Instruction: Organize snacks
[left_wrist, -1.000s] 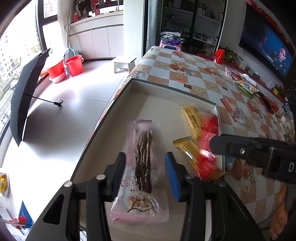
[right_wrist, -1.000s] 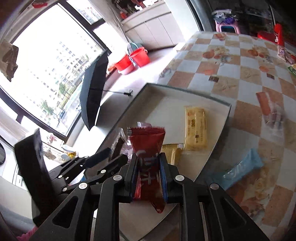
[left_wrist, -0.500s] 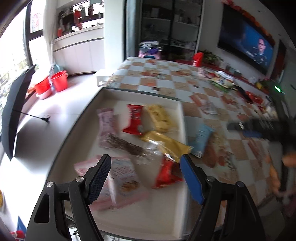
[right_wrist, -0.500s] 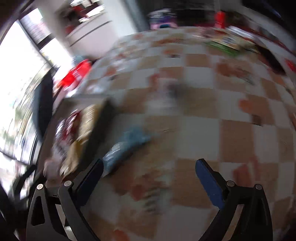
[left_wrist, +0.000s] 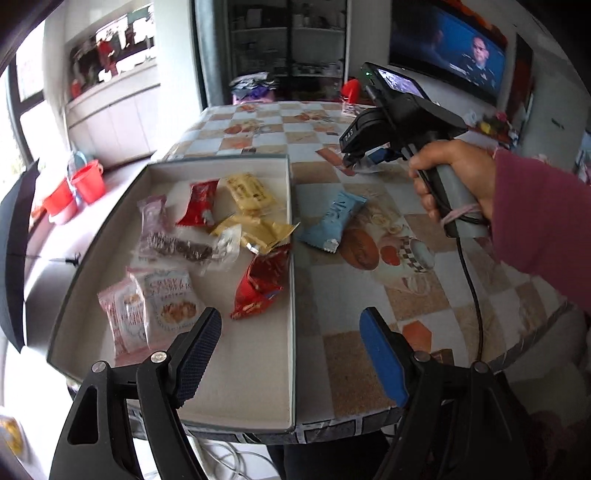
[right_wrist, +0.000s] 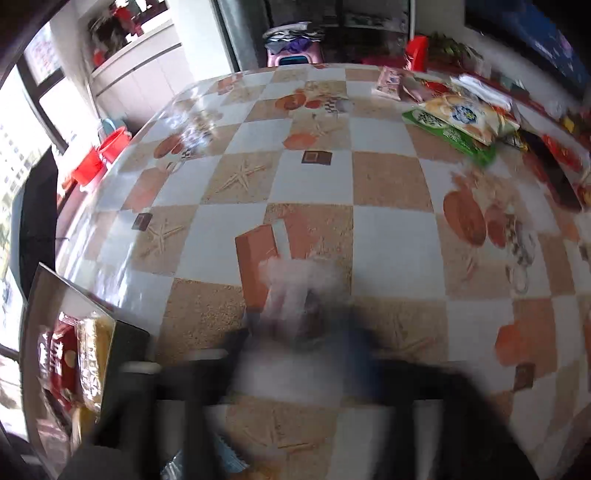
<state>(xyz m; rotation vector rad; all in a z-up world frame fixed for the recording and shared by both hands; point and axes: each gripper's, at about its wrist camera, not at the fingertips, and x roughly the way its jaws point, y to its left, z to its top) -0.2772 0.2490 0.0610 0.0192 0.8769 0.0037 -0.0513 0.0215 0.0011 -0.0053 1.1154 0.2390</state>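
Wide open and empty, the left gripper (left_wrist: 291, 354) has dropped its pink snack (left_wrist: 162, 306) into the tray (left_wrist: 291, 295) at 9 o'clock, while the right gripper (left_wrist: 360, 157), emptied of the red packet (left_wrist: 197, 205), reaches a clear-wrapped snack (right_wrist: 291, 291) at 12, grip blurred.

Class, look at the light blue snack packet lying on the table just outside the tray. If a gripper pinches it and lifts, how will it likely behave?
The light blue snack packet looks like thin crimped film, so it probably crumples and flexes. It seems small and flat, so likely light. Its glossy wrapper may slide on the shiny tablecloth if pushed.
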